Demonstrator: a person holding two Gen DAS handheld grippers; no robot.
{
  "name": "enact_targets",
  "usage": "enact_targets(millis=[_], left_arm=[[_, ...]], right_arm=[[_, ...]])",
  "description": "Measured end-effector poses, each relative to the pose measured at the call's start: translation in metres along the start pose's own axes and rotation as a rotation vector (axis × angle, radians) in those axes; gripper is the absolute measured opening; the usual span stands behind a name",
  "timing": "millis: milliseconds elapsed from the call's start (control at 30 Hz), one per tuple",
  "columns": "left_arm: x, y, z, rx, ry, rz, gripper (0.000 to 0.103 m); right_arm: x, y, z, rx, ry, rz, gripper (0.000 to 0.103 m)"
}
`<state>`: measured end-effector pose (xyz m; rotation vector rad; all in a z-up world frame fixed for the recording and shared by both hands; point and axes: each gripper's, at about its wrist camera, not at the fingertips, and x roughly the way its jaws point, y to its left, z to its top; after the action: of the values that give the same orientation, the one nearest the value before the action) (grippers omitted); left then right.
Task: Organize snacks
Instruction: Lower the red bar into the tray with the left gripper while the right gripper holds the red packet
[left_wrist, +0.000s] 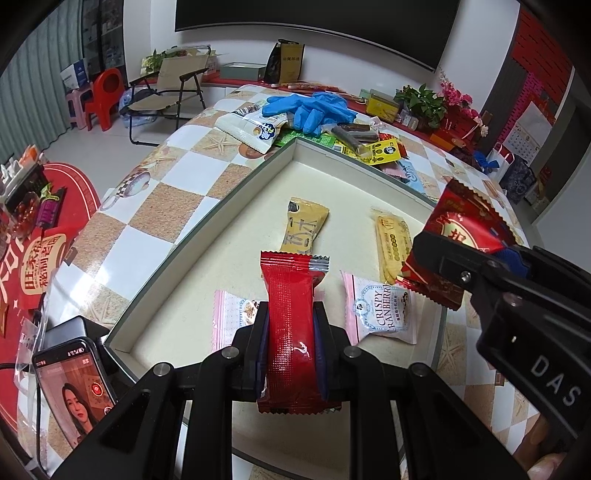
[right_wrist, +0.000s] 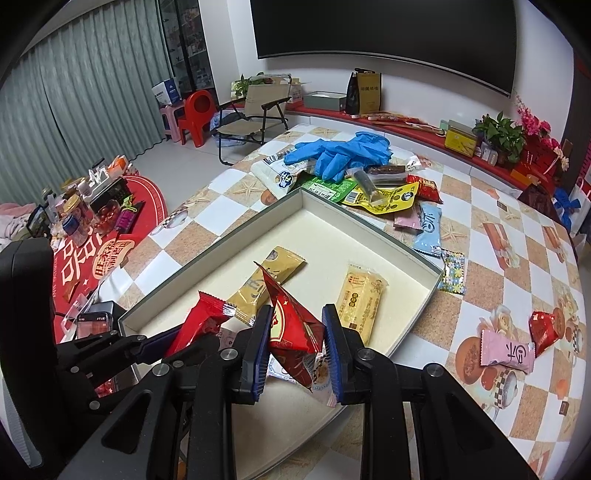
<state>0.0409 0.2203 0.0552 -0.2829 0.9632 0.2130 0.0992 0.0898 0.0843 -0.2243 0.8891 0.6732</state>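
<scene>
My left tool pinches a long glossy red snack packet over the shallow cream cardboard tray, hiding most of a pink wrapper beneath. My right tool clamps a crumpled red foil packet, its print unreadable. Beyond, two yellow packets lie in the tray, and blue rubber gloves cover the far snack pile on the counter.

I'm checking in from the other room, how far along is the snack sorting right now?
About partway. Four packets already lie in the box: two yellow and two pink-and-white. In hand: the left tongs grip a red packet and the right tongs a red patterned packet, both over the box. Left: the pile beyond it and loose packets on the table.
</scene>
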Motion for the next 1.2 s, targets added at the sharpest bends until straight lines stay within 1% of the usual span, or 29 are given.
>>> enact_targets(millis=[333, 900, 1100, 1167, 1200], left_arm=[[0.004, 0.001, 0.002, -0.002, 0.009, 0.004, 0.023], [0.008, 0.002, 0.005, -0.006, 0.012, 0.006, 0.023], [0.013, 0.005, 0.007, -0.01, 0.031, 0.01, 0.023], [0.014, 0.006, 0.007, -0.015, 0.033, 0.022, 0.026], [0.014, 0.008, 0.006, -0.019, 0.034, 0.02, 0.035]], right_arm=[[0.002, 0.0, 0.002, 0.0, 0.003, 0.001, 0.029], [0.02, -0.004, 0.014, 0.002, 0.024, 0.005, 0.029], [0.025, -0.004, 0.02, 0.008, 0.039, 0.009, 0.029], [0.026, -0.004, 0.022, 0.014, 0.042, 0.014, 0.029], [0.027, -0.005, 0.023, 0.018, 0.048, 0.014, 0.029]])
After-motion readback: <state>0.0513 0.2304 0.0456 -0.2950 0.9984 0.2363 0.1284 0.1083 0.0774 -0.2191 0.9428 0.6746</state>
